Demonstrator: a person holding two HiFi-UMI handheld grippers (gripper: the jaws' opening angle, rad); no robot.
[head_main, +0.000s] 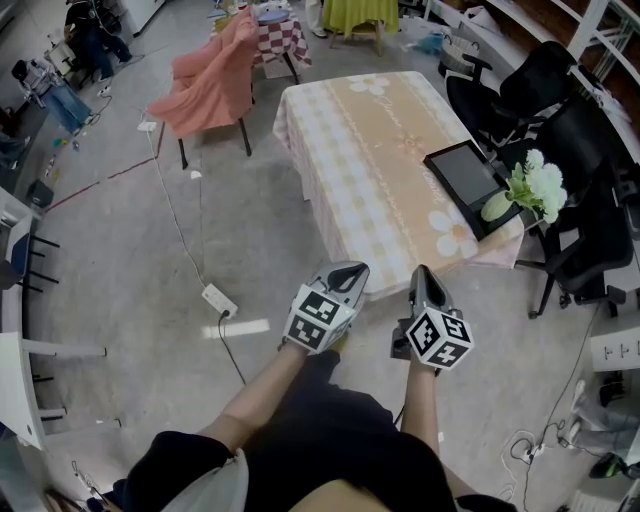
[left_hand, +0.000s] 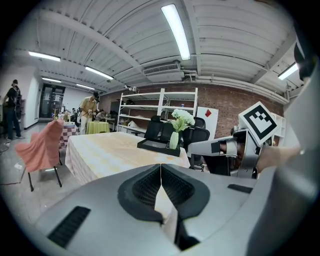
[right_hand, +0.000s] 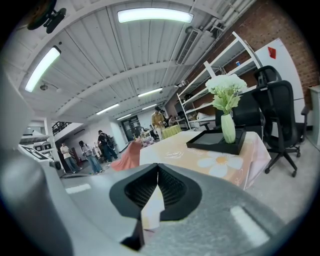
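We stand on a grey concrete floor (head_main: 130, 280) in a large workroom with a ribbed white ceiling, strip lights (left_hand: 175, 30), a brick wall (left_hand: 225, 102) and white shelving (left_hand: 150, 107) at the far end. At 12 o'clock from us is the bench (head_main: 370, 150), covered with a pale checked cloth printed with daisies. Black office chairs (head_main: 560, 120) crowd its 3 o'clock side, and a chair draped in salmon cloth (head_main: 210, 85) sits at 10 o'clock. A black tray (head_main: 465, 175) lies on the bench's near right corner, at 1 o'clock from us. A pale green vase (head_main: 497, 206) of white flowers (head_main: 540, 185) stands on that tray. A white power strip (head_main: 220, 299) lies on the floor at 9 o'clock.

The left gripper (head_main: 345, 272) and right gripper (head_main: 425, 275) hover side by side just short of the bench edge. Both have their jaws pressed together with nothing between them.

The chairs at the right run out of the head view. People at the far end are too small to make out.

Each gripper's cube bears black-and-white square markers. A red mark on a white panel (left_hand: 208, 114) is too small to read.
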